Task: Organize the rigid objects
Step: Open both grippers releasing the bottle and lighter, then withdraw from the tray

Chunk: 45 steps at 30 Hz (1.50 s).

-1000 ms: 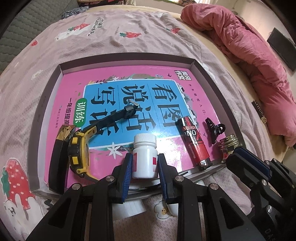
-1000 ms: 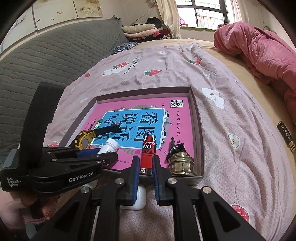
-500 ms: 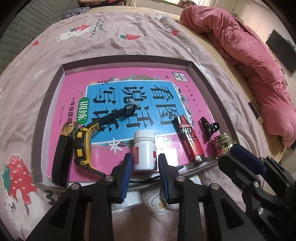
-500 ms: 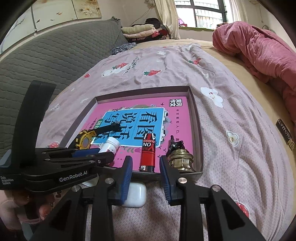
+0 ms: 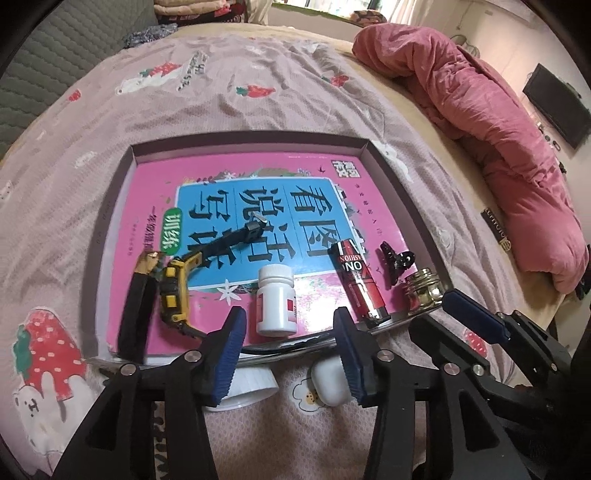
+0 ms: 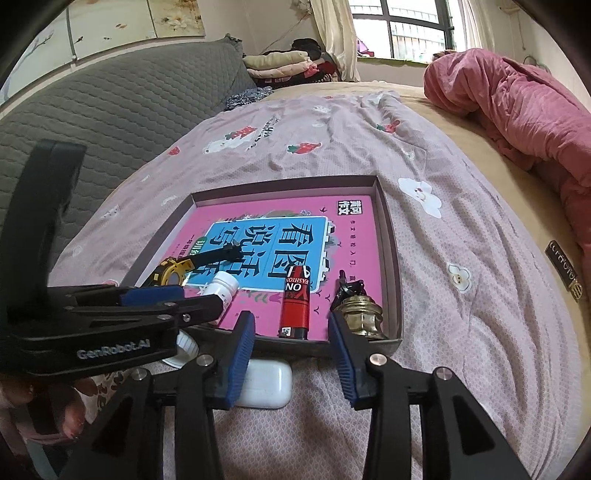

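Left wrist: smooth white plastic bottle (image 5: 277, 301) before ribbed blue tool pads (image 5: 229, 360).

Soft daylight all round, coming in from the window (image 6: 413, 27) at the back, which is a bit washed out. Shadows are weak, just a thin dark line inside the tray (image 5: 125, 177) walls. Slight sheen on the pink book cover (image 5: 258, 206). Heavy fisheye bending with black corners in both views. Centre is sharp enough, edges go soft and smeary, colours slightly muted.
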Tool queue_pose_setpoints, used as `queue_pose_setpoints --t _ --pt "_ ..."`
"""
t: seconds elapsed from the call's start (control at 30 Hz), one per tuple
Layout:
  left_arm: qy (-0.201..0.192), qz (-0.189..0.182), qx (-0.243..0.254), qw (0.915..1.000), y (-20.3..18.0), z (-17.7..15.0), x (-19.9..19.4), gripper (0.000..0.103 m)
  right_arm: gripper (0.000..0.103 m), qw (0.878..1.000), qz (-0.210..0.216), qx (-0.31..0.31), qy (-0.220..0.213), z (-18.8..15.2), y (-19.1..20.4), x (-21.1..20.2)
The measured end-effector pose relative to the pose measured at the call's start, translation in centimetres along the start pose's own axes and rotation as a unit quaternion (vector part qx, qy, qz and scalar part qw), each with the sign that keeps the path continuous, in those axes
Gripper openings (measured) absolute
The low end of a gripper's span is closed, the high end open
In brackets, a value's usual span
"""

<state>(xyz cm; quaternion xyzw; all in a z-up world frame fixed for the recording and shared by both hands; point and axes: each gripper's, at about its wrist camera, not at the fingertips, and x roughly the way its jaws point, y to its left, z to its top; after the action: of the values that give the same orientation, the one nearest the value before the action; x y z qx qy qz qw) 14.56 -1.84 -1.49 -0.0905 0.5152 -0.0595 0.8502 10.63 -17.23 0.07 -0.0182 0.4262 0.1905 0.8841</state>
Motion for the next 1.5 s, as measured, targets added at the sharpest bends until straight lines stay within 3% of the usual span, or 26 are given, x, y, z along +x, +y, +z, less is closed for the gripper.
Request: queue_pose_setpoints --t 0.13,0.57,0.7,1.5 --pt "-0.009 -0.001 0.000 1.0000 0.1 -0.1 -1.2 0.054 0.050 1.000 0.001 -0.006 -0.005 -0.2 0.4 -0.4" --pt "-0.022 0.011 0.003 0.9997 0.8 -1.4 -3.7 0.058 0.052 1.000 0.005 -0.023 -0.011 -0.6 1.5 -1.3" --pt "-0.029 0.018 0.003 0.9994 1.0 -1.8 -4.3 0.062 0.057 1.000 0.005 -0.027 -0.012 -1.1 1.7 -1.7" --pt "-0.012 0.035 0.006 0.9993 2.4 -5.1 -5.1 0.065 0.058 0.999 0.002 -0.045 0.003 -2.8 3.2 -2.1"
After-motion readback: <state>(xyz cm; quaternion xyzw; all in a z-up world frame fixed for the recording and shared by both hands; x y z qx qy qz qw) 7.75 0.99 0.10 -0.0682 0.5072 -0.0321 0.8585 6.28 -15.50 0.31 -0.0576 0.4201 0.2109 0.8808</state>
